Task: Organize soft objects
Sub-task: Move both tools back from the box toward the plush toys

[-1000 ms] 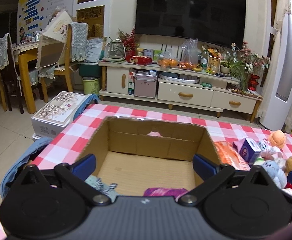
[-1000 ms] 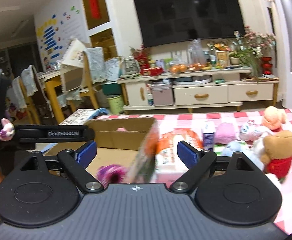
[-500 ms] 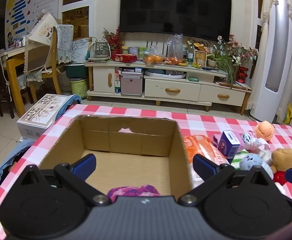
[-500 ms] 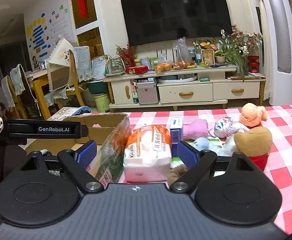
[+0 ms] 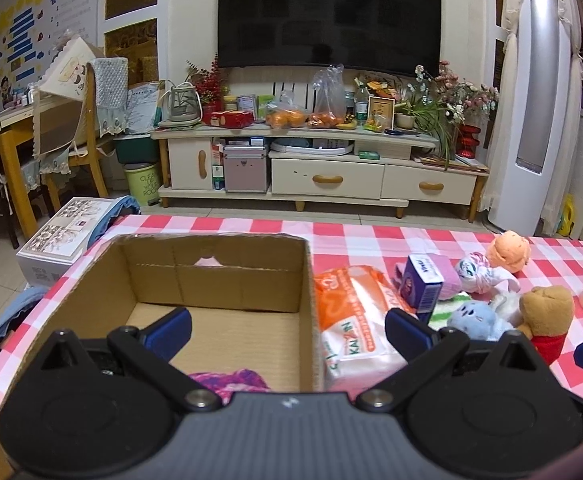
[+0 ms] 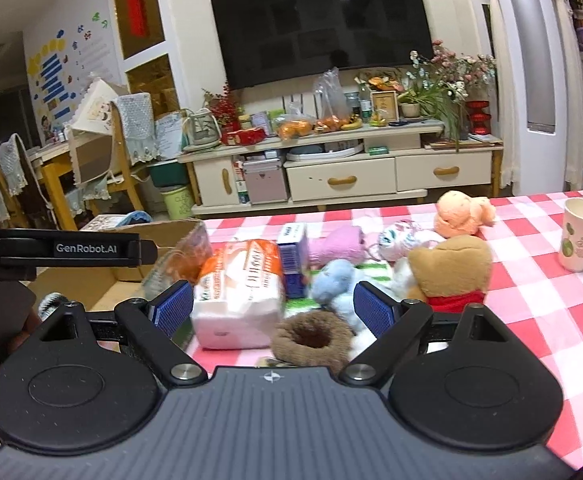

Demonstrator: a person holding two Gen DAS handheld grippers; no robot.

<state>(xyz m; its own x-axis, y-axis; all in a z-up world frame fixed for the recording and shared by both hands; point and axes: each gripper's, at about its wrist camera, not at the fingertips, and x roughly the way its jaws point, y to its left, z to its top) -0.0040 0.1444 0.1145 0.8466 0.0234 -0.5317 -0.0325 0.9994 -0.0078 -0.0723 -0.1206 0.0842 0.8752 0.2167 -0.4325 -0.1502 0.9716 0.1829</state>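
One cardboard box [image 5: 227, 276], one tissue pack [image 6: 239, 284], two spread tools.

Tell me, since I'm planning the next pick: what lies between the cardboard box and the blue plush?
A tissue pack and a small purple carton, seen in the left wrist view between cardboard box and blue plush.

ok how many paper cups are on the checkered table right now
1. The paper cup stands upright at the far right of the table, apart from the toy pile. Others could be hidden.

Counter [image 6: 531, 300] covered in red-and-white check; box [image 5: 211, 280] plain brown; tissue pack [image 6: 243, 280] orange and white; cup [image 6: 581, 240] white with green print.
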